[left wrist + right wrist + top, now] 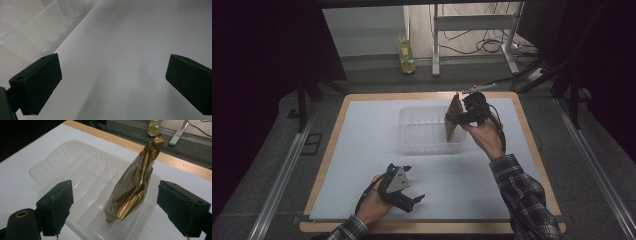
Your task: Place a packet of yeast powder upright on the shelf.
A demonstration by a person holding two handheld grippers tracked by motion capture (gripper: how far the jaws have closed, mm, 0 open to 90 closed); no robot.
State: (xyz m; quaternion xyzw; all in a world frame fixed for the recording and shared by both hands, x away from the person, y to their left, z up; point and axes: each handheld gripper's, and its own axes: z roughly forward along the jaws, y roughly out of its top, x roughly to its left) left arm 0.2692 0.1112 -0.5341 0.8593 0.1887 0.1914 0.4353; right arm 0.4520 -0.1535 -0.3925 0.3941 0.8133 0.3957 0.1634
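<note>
Care is called for as the right gripper [112, 210] is drawn back: its fingers [56, 205] are spread wide, nothing gripped, and should be kept off the gold foil pouch [133, 182] standing between them in a slot of the clear ribbed tray [62, 167]. The pouch is crinkled, shiny and leaning. The left gripper [112, 85] is parked wide open, nothing held, over the table [125, 37].

A wood-edged table [332, 145] under a white sheet stands in a dim room; beyond it, a metal frame [474, 30], cables [484, 46] and what may be a bottle [406, 56] on grey floor.
</note>
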